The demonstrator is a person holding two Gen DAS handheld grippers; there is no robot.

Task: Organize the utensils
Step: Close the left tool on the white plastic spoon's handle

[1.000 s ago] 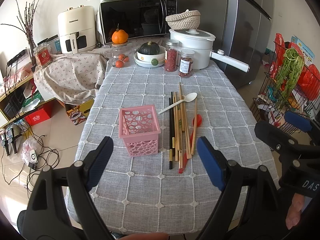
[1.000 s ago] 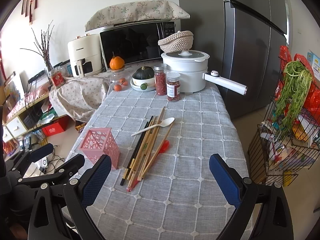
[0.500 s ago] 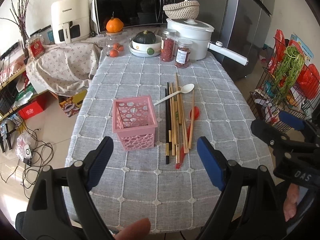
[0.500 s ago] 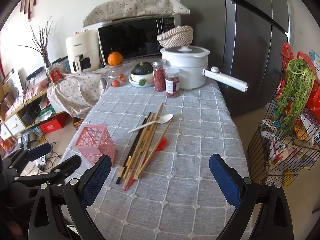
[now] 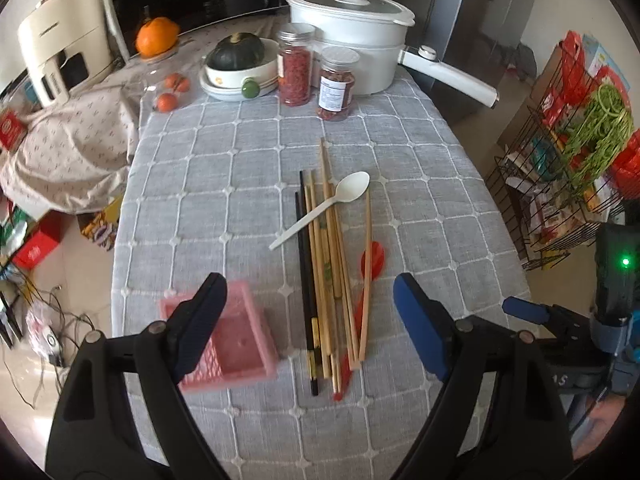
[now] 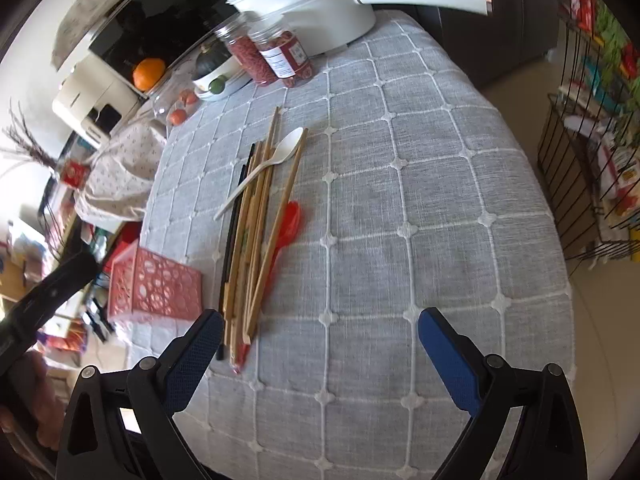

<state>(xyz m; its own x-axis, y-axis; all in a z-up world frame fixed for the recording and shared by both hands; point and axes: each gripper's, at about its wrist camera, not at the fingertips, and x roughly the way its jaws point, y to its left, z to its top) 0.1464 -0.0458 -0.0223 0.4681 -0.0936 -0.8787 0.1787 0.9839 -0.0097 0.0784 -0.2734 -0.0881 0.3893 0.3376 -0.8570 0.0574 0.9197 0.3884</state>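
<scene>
Both hand-held grippers have dropped closer to the counter [image 6: 420, 208] since a second ago, so the pink basket [image 5: 236, 340], which sat clear ahead of the left hand-held gripper [image 5: 308, 316], is now partly behind its left finger. That gripper stands wide open with nothing between its pads. The right hand-held gripper [image 6: 320, 356] is equally wide open and empty, its left fingertip just over the near ends of the utensils.

Right of the basket, nearly touching it, lies the bundle of wooden chopsticks [image 5: 328, 248] and black chopsticks [image 5: 306, 272], running away from the camera. A red spoon [image 5: 370, 268] lies partly under the bundle's right side, and a white spoon [image 5: 328, 206] lies slanted across its far part.

Beyond the basket, at the counter's far end, stand two jars [image 5: 336, 80] of red contents, one with a white label too small to read, a white pot [image 5: 352, 20], a dark squash [image 5: 236, 52] in a bowl and an orange [image 5: 157, 35]. Writing on the cream appliance [image 5: 60, 56] is blurred.
</scene>
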